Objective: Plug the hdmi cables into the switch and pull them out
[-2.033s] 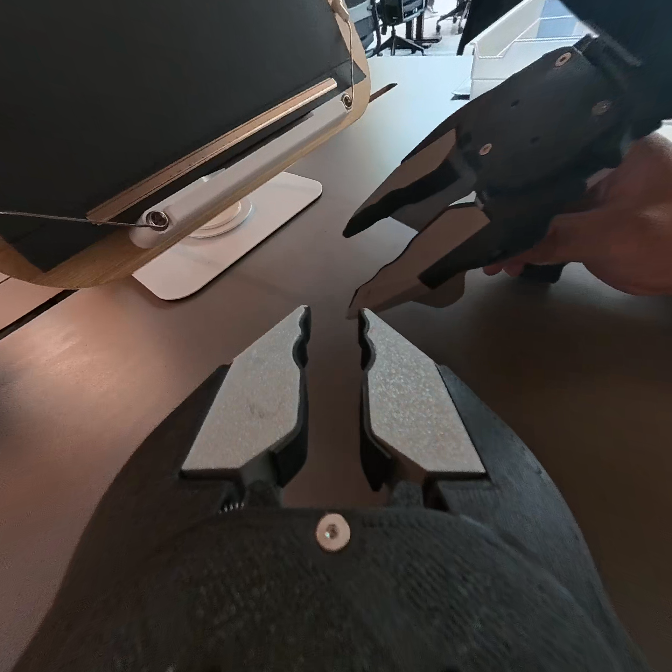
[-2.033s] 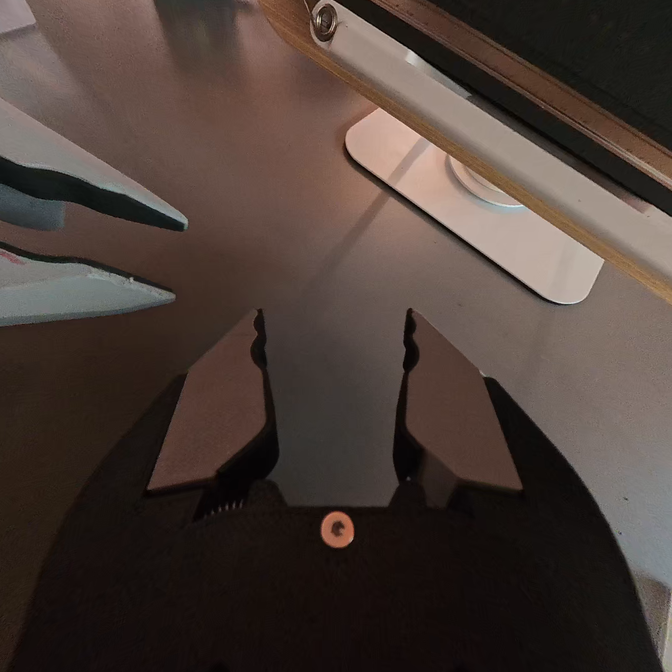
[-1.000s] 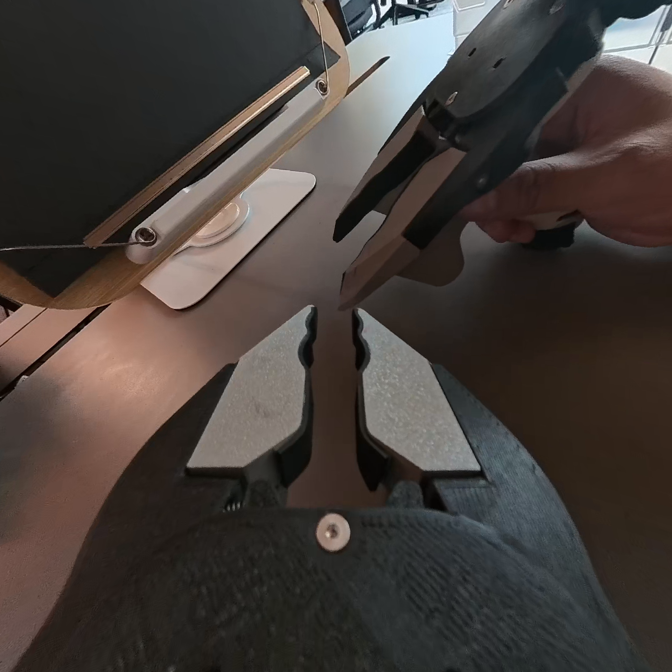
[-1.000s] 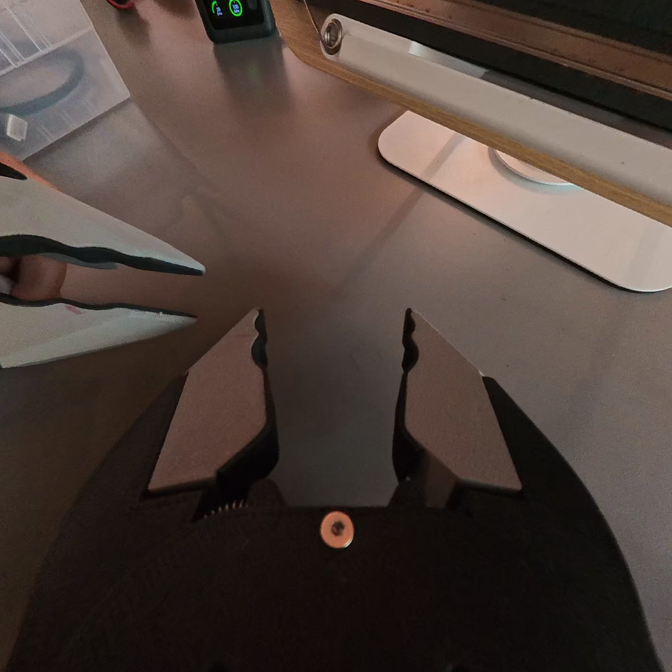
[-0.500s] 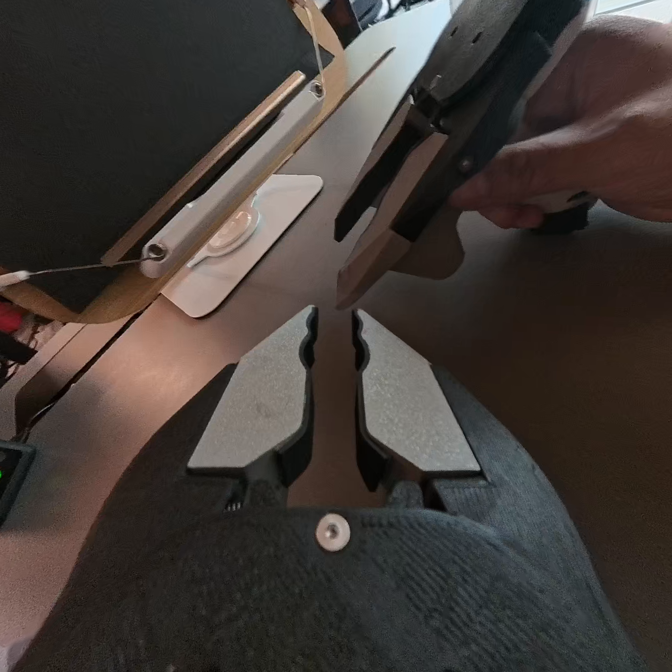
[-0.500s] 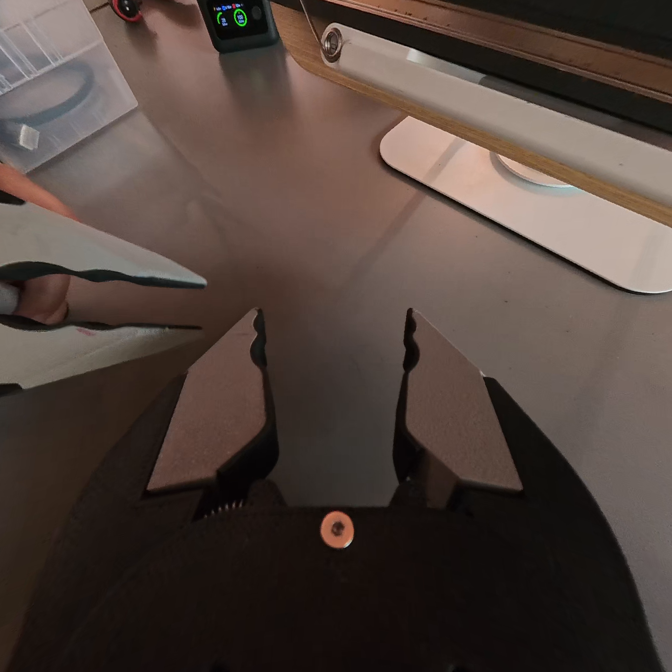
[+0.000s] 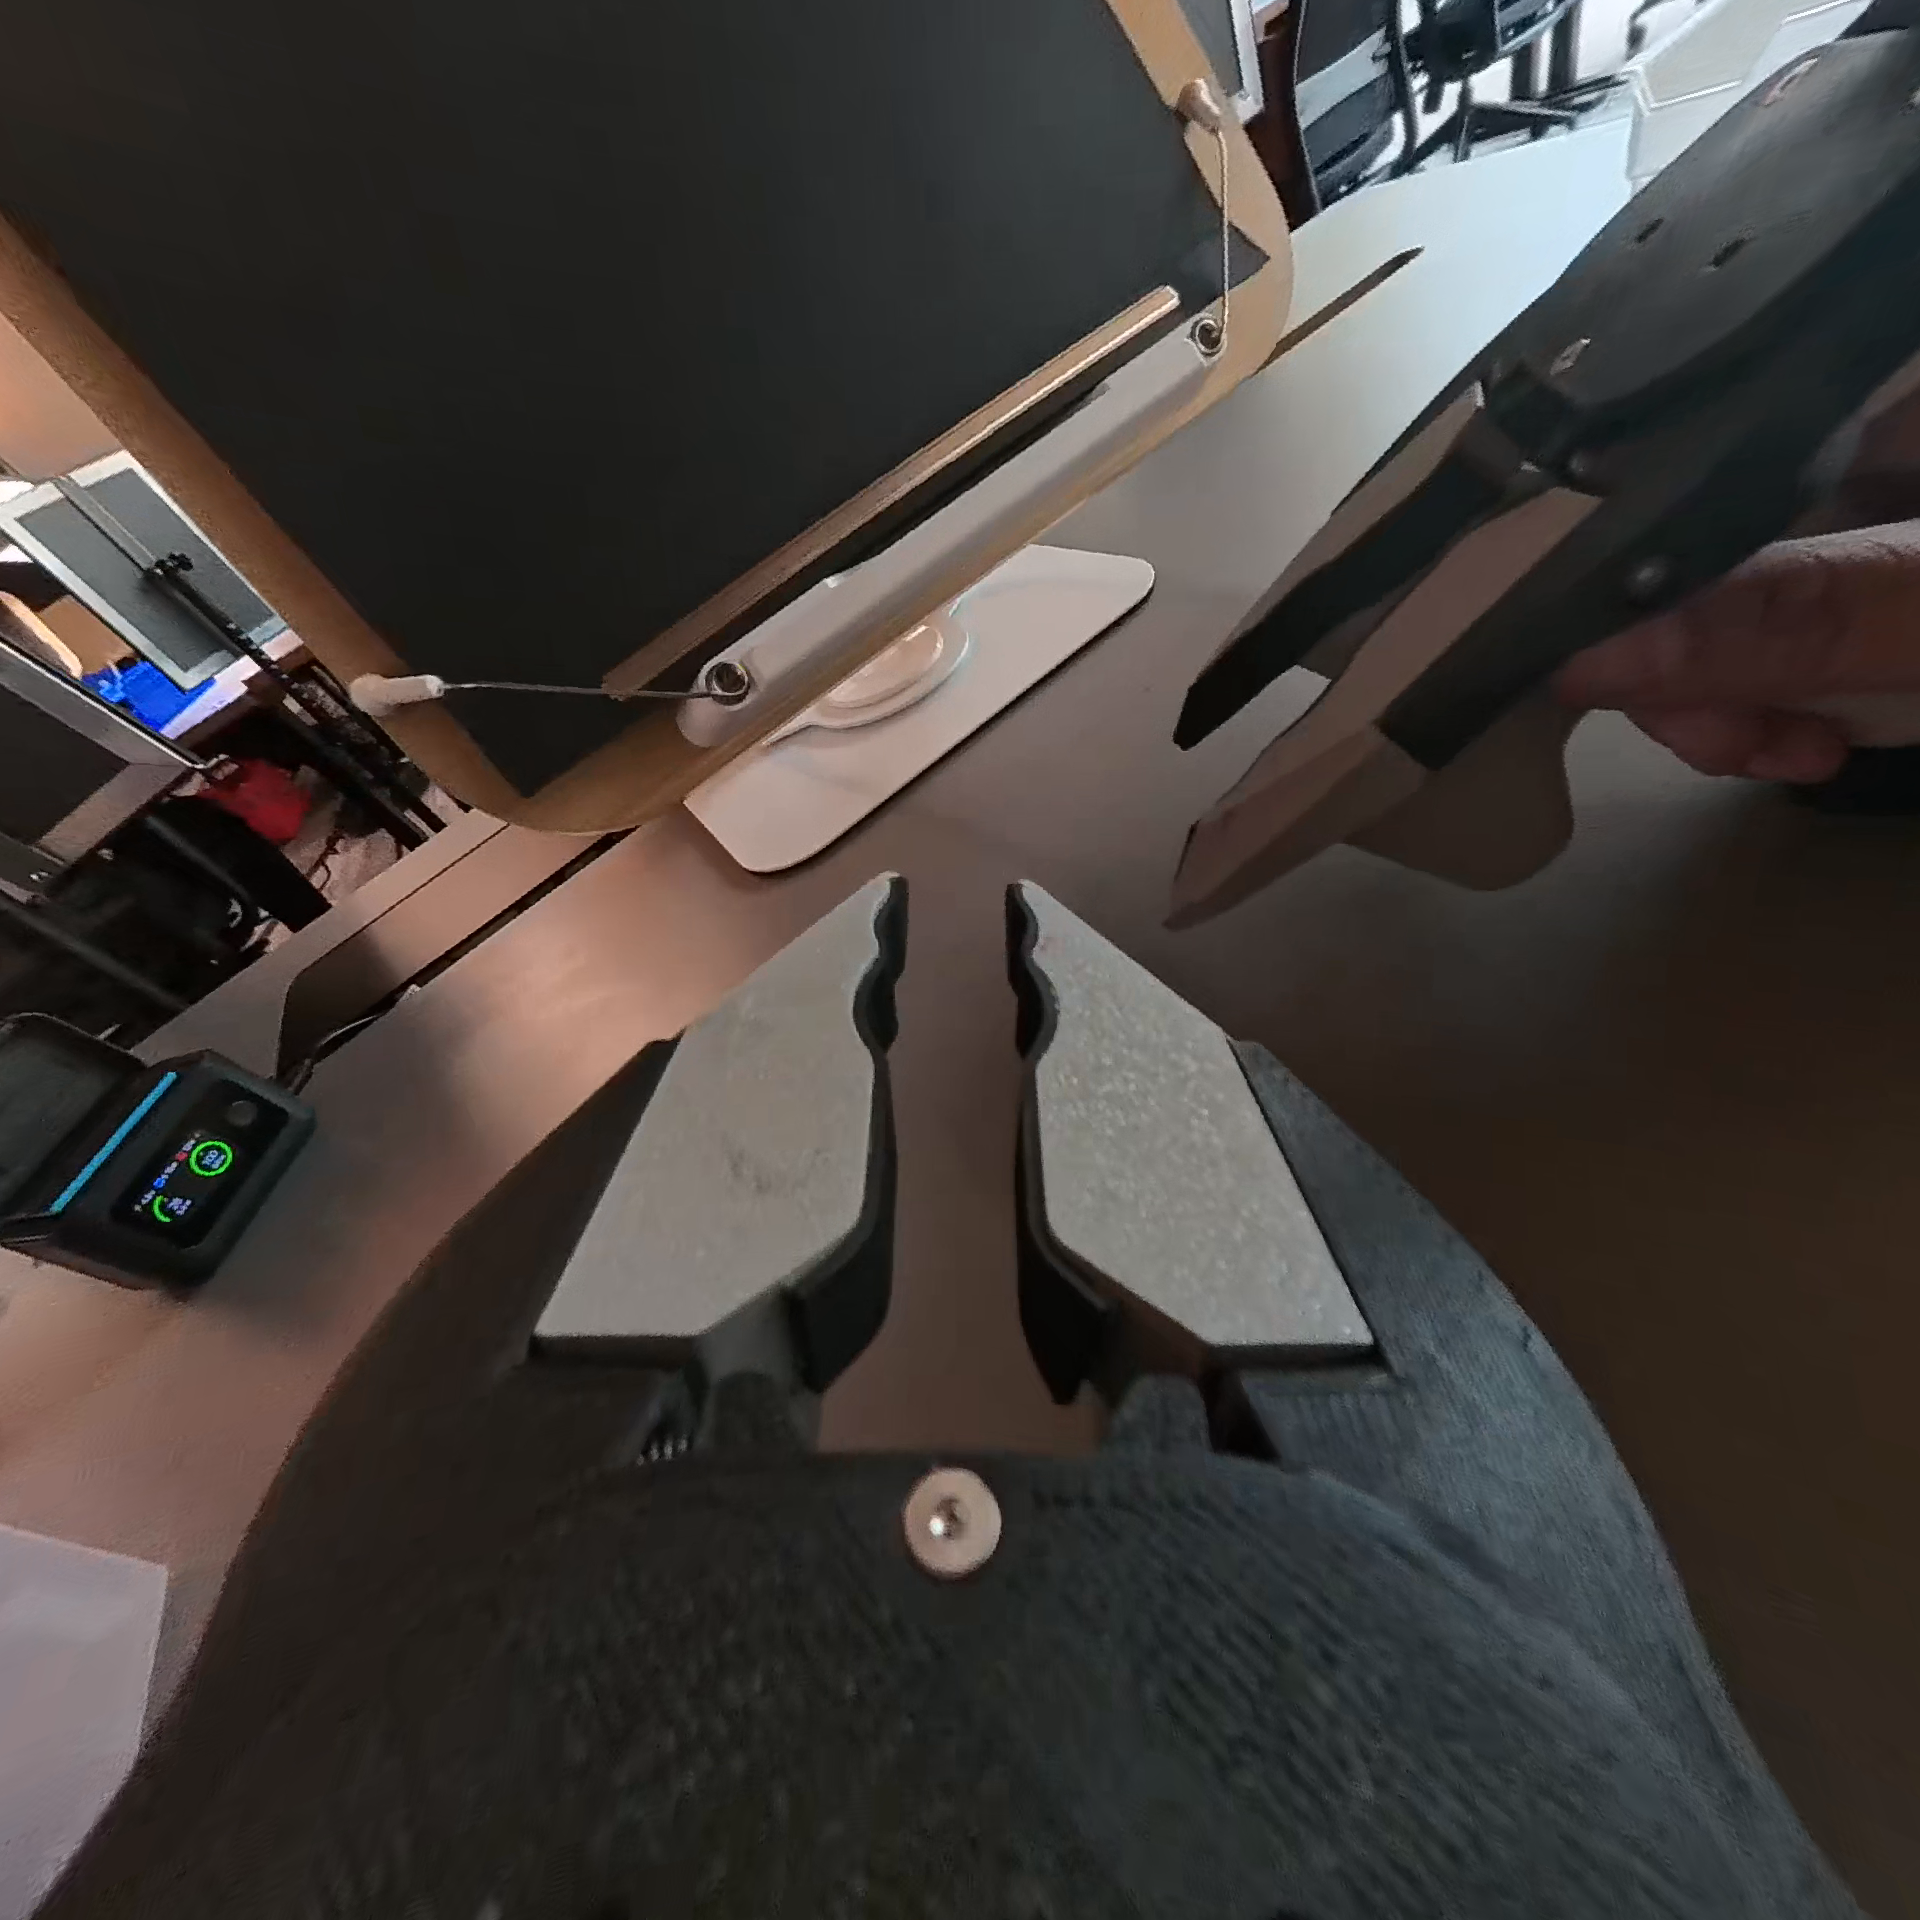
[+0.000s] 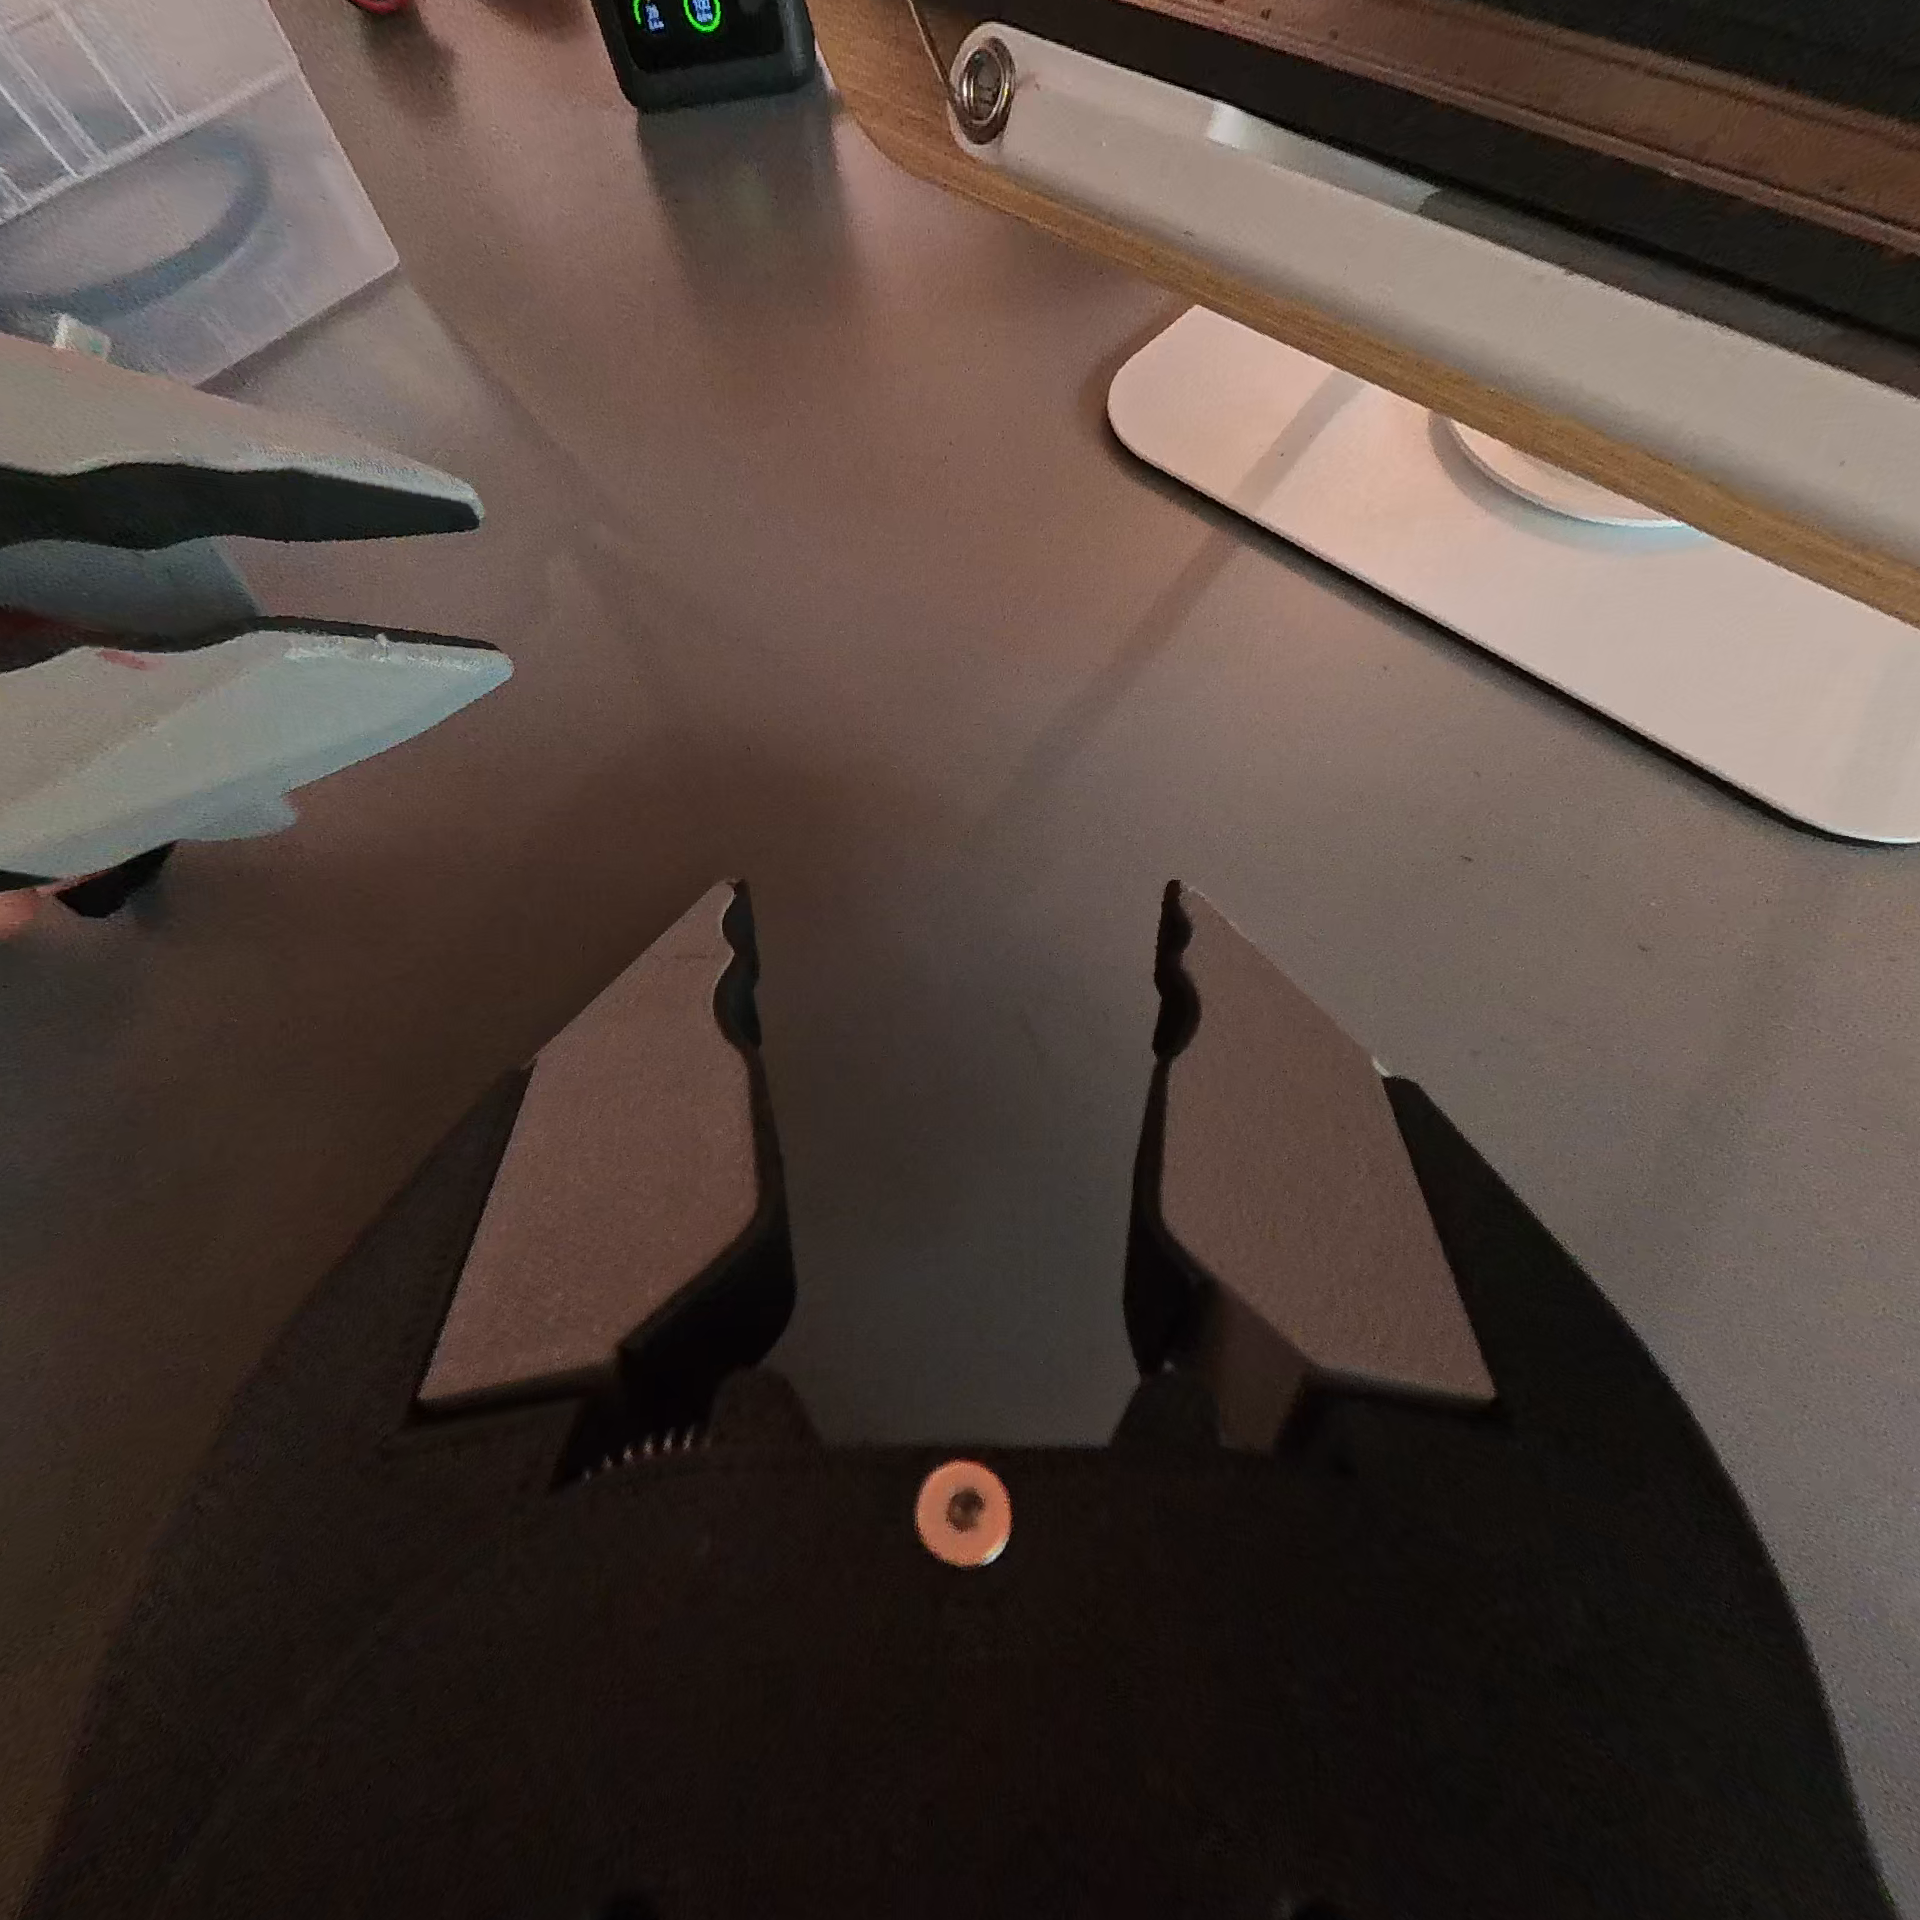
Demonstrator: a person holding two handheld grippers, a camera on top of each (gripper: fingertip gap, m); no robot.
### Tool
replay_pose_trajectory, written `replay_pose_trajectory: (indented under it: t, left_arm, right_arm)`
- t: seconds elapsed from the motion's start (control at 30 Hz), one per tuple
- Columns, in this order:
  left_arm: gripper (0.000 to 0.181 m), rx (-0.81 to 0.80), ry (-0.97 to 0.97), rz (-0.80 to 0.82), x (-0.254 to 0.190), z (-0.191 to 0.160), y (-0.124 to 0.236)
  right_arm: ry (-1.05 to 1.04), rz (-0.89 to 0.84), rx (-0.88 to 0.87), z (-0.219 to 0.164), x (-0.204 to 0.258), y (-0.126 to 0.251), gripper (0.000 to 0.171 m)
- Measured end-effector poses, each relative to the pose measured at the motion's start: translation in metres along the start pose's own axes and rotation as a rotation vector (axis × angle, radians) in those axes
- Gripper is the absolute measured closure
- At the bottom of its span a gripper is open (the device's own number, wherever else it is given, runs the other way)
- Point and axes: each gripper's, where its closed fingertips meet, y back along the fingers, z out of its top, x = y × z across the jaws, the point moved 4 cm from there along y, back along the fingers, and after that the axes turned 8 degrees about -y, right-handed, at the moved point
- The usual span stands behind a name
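Observation:
No HDMI cable plug or switch shows clearly in either view. My left gripper (image 7: 954,886) hovers over the dark table (image 7: 1507,1143), empty, its jaws a narrow gap apart. It also shows at the left edge of the right wrist view (image 8: 494,587). My right gripper (image 8: 956,885) is open wide and empty above the table. In the left wrist view the right gripper (image 7: 1182,821) is at the upper right, held by a hand (image 7: 1766,665), its tips close to the right of the left gripper's. A dark coiled cable (image 8: 197,234) lies in a clear plastic box (image 8: 312,208).
A monitor with a wooden frame (image 7: 623,312) stands behind on a white base (image 7: 935,675), which also shows in the right wrist view (image 8: 1507,623). A small black device with a lit screen (image 7: 177,1174) sits at the left by the table edge, top centre in the right wrist view (image 8: 707,42).
The left wrist view has swung left and back, bringing the small lit device into view. The left gripper's tips reach further into the right wrist view. Both jaw gaps are unchanged.

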Motion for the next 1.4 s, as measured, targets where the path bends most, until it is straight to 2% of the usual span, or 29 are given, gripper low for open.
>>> replay_pose_trajectory:
  t: [0.03,0.7,0.9,1.0,1.2,1.33,1.4]
  left_arm:
    - [0.166,-0.004,-0.006,0.001,-0.001,0.000,0.000]
    - [0.168,0.000,0.022,-0.005,0.004,-0.002,0.001]
    - [0.166,0.004,0.055,-0.005,0.007,-0.004,0.001]
    - [0.165,0.004,0.059,-0.005,0.007,-0.004,0.002]
    - [0.164,0.006,0.071,0.002,0.007,-0.004,0.007]
    - [0.165,0.010,0.058,0.003,0.000,-0.003,0.013]
    - [0.164,0.016,0.081,-0.009,-0.003,-0.003,0.015]
  right_arm:
    - [0.001,0.000,0.002,0.000,0.000,0.000,0.097]
    - [0.017,0.000,0.021,-0.002,0.002,-0.002,0.104]
    - [0.012,-0.009,0.014,-0.001,0.001,-0.002,0.099]
    - [0.023,-0.040,-0.002,0.001,-0.001,-0.001,0.094]
    - [0.047,-0.094,-0.046,0.005,-0.002,0.002,0.094]
    - [0.067,-0.228,-0.034,0.004,-0.013,0.008,0.107]
    - [0.067,-0.292,-0.016,0.003,-0.020,0.012,0.106]
